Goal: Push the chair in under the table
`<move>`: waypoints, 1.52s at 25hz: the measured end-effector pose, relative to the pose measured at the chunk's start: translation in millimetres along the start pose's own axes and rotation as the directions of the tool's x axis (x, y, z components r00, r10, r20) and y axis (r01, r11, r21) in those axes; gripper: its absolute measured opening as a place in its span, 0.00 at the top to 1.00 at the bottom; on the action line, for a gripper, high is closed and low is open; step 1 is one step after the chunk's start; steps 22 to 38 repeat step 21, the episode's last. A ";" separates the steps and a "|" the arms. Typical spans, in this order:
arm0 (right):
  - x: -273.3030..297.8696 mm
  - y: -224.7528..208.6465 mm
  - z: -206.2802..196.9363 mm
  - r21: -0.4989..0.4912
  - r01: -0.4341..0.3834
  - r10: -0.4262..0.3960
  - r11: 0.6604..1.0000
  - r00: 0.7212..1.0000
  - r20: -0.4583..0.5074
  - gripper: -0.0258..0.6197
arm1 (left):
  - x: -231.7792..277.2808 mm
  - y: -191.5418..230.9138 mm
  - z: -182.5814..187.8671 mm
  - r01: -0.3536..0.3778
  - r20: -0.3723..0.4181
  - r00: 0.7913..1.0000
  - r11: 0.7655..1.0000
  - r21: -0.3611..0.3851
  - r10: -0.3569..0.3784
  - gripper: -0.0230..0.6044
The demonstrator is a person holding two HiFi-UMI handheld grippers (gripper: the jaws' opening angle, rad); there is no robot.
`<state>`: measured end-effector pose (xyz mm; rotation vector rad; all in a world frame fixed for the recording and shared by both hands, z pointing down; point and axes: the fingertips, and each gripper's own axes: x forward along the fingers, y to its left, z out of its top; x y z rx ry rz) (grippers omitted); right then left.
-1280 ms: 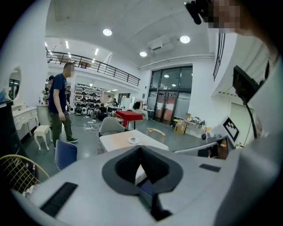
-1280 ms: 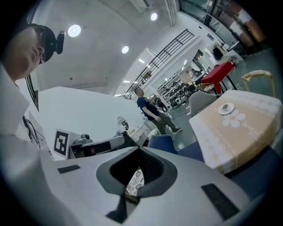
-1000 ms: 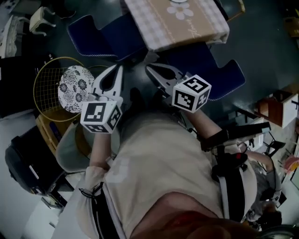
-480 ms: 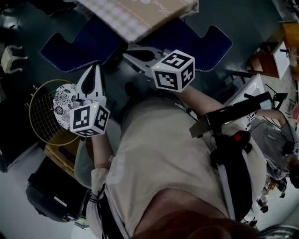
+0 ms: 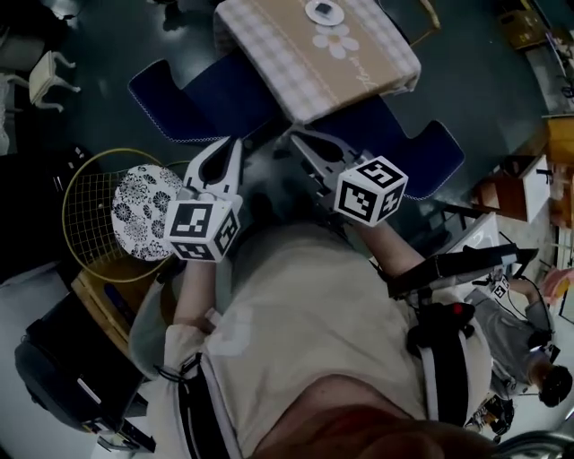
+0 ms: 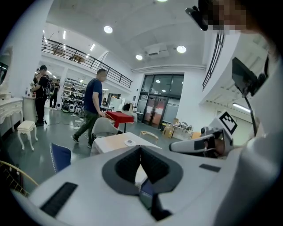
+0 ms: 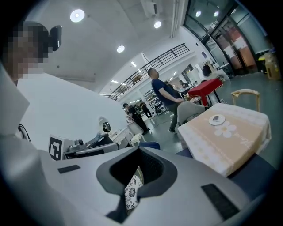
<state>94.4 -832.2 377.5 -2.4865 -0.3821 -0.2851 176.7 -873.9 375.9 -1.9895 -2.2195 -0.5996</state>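
Left tool (image 5: 231, 143), right tool (image 5: 292, 135) closed; navy pale-edged chairs (image 5: 184, 100) flank table (image 5: 291, 49).

Beige shirt (image 5: 305, 314), black strap (image 5: 446, 376), white left tool (image 5: 229, 143) and right tool (image 5: 293, 135).

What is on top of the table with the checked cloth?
The table wears a checked cloth. On it sits a small round dish beside a printed flower. The cloth covers the tabletop itself.

Both forearms (image 5: 190, 291) reach forward from the torso (image 5: 314, 314), holding the left gripper (image 5: 224, 145) and right gripper (image 5: 298, 136) side by side just ahead of it, tilted slightly downward, jaws pressed together, empty.
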 end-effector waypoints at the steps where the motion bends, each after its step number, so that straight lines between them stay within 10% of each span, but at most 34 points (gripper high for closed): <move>1: 3.6 2.2 -1.0 0.001 0.006 -0.006 1.000 1.000 -0.001 0.94 | -1.4 4.2 -0.3 0.004 -0.003 1.000 1.000 0.000 -0.004 0.95; 38: -11.2 -17.0 -23.9 0.074 0.116 -0.112 0.990 0.992 -0.058 0.94 | 26.9 1.2 -13.5 0.087 -0.091 0.992 0.996 -0.022 -0.088 0.95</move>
